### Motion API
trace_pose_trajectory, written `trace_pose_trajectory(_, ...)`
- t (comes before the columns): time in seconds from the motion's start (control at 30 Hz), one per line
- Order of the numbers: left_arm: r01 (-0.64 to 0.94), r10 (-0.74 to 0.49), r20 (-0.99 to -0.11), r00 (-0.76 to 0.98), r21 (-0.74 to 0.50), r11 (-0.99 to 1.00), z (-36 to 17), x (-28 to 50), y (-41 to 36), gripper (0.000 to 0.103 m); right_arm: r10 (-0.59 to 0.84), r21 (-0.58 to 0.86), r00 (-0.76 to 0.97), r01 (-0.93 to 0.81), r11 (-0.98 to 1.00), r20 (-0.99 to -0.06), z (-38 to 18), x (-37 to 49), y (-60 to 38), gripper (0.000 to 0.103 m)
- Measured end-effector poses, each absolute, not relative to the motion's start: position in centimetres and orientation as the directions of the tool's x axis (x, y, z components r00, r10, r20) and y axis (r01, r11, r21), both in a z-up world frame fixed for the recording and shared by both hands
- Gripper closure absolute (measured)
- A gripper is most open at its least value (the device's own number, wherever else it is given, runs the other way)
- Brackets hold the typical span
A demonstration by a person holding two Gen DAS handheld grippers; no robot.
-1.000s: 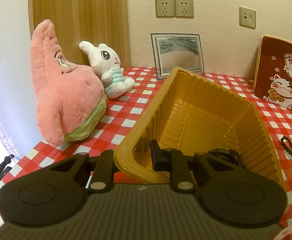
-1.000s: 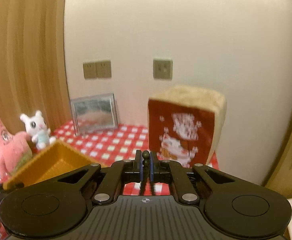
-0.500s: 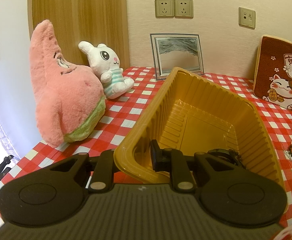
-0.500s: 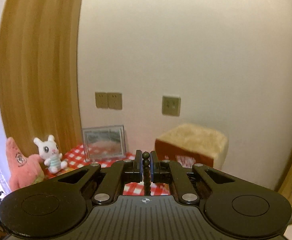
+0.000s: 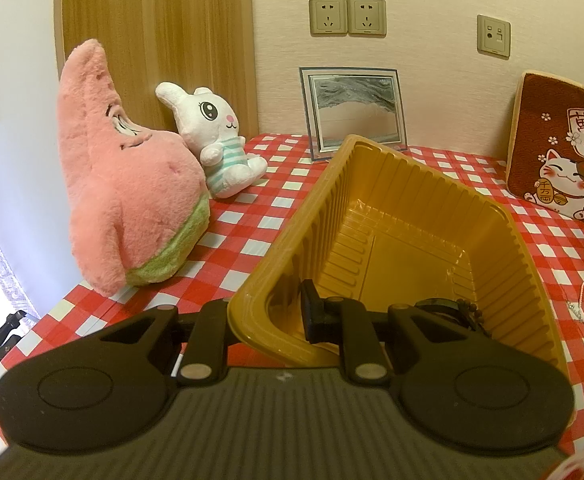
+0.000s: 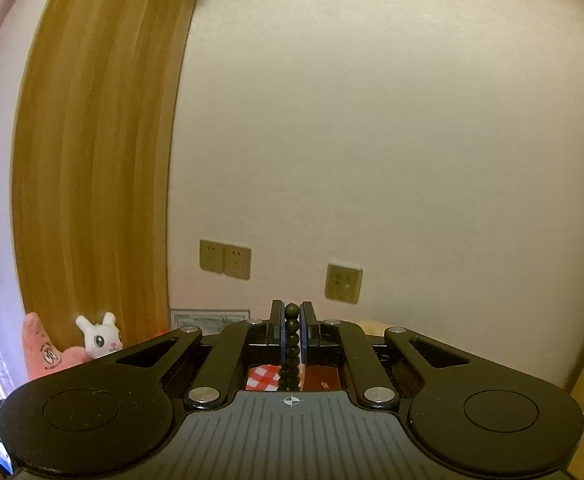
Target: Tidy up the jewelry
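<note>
My left gripper (image 5: 268,316) is shut on the near rim of a yellow plastic tray (image 5: 395,216) and holds it tilted up on the red checked table (image 5: 252,216). Dark jewelry (image 5: 447,308) lies in the tray's near corner, behind my right finger. A pale bead chain (image 5: 583,304) lies on the cloth at the far right. My right gripper (image 6: 291,316) is shut on a strand of dark beads (image 6: 291,344) that hangs down between the fingers. It is raised high and faces the wall.
A pink star plush (image 5: 128,176) and a white rabbit plush (image 5: 216,148) stand at the left. A framed picture (image 5: 353,108) leans on the back wall. A red cat cushion (image 5: 563,148) stands at the right.
My right gripper has risen and tilted up with the bead strand, so the table has dropped out of its view. The dark beads at the left view's right edge are gone. The left gripper holds still.
</note>
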State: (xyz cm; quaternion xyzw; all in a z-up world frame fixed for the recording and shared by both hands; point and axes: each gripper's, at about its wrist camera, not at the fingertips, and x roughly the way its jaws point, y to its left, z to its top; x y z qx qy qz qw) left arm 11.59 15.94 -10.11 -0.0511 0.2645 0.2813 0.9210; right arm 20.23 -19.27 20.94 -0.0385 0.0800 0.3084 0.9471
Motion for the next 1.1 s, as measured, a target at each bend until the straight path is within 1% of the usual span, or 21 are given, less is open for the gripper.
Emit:
trace_pose_trajectory(0.33,-0.546,0.491,-0.516,0.702,0.054,0.836,-10.1,11.6,16.0,0.086,0.644,-0.037,0.744,-0.659,0.751,-0.179,23.7,20.3,-17.8,0.096)
trace_pose_trajectory(0.53,-0.546,0.491,-0.516,0.702,0.054,0.836,-10.1,11.6,16.0,0.086,0.732,0.0,0.663,-0.741,0.672,-0.157,24.2,20.2,-15.1,0.096)
trace_pose_trajectory(0.67,-0.546,0.491,-0.516,0.702,0.053,0.836,-10.1,11.6,16.0,0.086,0.801,0.034,0.585,-0.805,0.593,-0.127,24.7,20.1,-12.5,0.096)
trace_pose_trajectory(0.8,-0.546,0.491,-0.516,0.702,0.053,0.836,-10.1,11.6,16.0,0.086,0.855,0.077,0.514,-0.852,0.518,-0.067,25.2,20.2,-10.2,0.096)
trace_pose_trajectory(0.9,-0.546,0.49,-0.516,0.702,0.052,0.836,-10.1,11.7,15.8,0.086,0.885,0.122,0.464,-0.877,0.465,-0.043,24.6,20.2,-8.4,0.096)
trace_pose_trajectory(1.0,-0.545,0.49,-0.516,0.703,0.051,0.837,-10.1,11.9,15.7,0.086,0.909,0.173,0.413,-0.892,0.418,-0.063,22.7,20.3,-6.2,0.096)
trace_pose_trajectory(1.1,-0.545,0.489,-0.516,0.703,0.05,0.837,-10.1,11.9,15.6,0.087,0.919,0.224,0.372,-0.892,0.392,-0.126,20.1,20.9,-3.7,0.096)
